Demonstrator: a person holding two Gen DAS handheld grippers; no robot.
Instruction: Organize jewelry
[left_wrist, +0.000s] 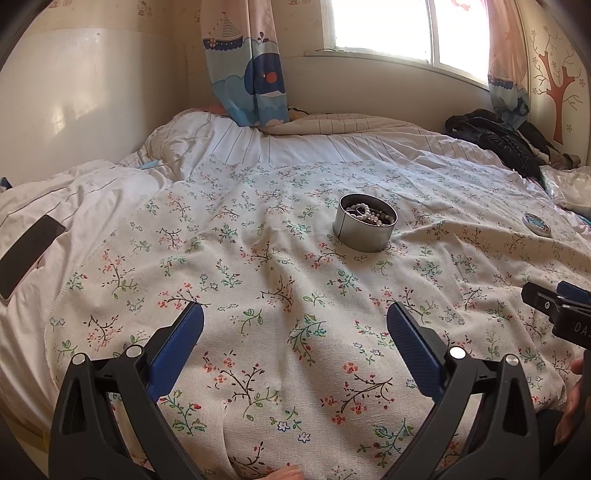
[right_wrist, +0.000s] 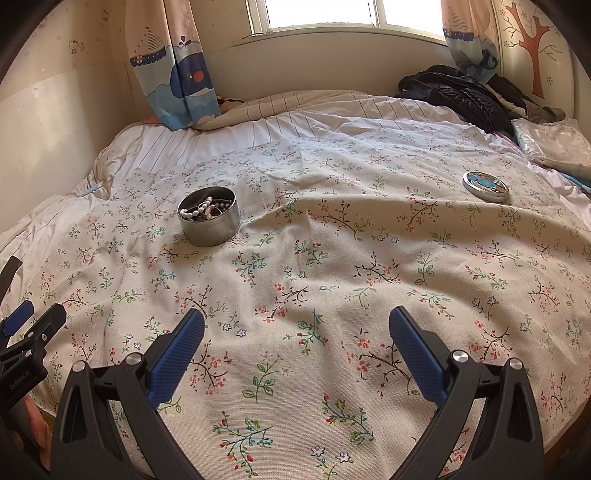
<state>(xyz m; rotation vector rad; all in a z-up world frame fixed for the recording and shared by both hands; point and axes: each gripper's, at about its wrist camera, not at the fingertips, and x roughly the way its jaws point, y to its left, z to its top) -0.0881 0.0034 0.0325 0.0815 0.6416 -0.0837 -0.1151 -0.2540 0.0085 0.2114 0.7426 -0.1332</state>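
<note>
A round metal tin (left_wrist: 364, 225) (right_wrist: 208, 221) stands on the flowered cloth, lidless, holding white bead strings and dark jewelry (right_wrist: 207, 212). Its lid (right_wrist: 485, 185) (left_wrist: 536, 224), with a blue picture on top, lies flat on the cloth far to the right of the tin. My left gripper (left_wrist: 295, 325) is open and empty, low over the cloth, well short of the tin. My right gripper (right_wrist: 296, 326) is likewise open and empty, with the tin ahead to its left and the lid ahead to its right. Each gripper shows at the edge of the other's view.
The flowered cloth (right_wrist: 332, 258) covers a rumpled white striped duvet (left_wrist: 240, 144). A black phone (left_wrist: 27, 251) lies at the left. A dark jacket (right_wrist: 458, 94) and a plastic bag (right_wrist: 550, 144) sit at the far right. Curtains (left_wrist: 243, 66) hang behind, below a window.
</note>
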